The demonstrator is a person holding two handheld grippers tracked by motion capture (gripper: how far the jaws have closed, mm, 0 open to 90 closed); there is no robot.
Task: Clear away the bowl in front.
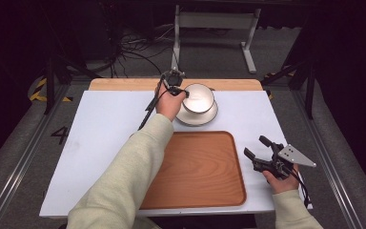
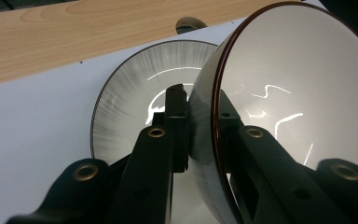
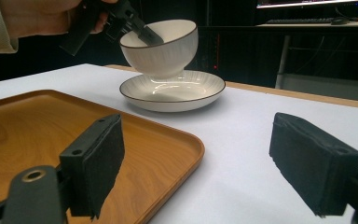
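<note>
A white bowl with a dark rim hangs tilted just above a white saucer at the back of the white table top. My left gripper is shut on the bowl's left rim, one jaw inside and one outside, as the left gripper view shows at the bowl over the saucer. In the right gripper view the bowl is lifted clear of the saucer. My right gripper stands open at the right of the wooden tray, with nothing between its pads.
The brown tray lies bare in front of the saucer. A wooden strip runs along the table's far edge. Behind it stand a metal frame and loose cables on the floor.
</note>
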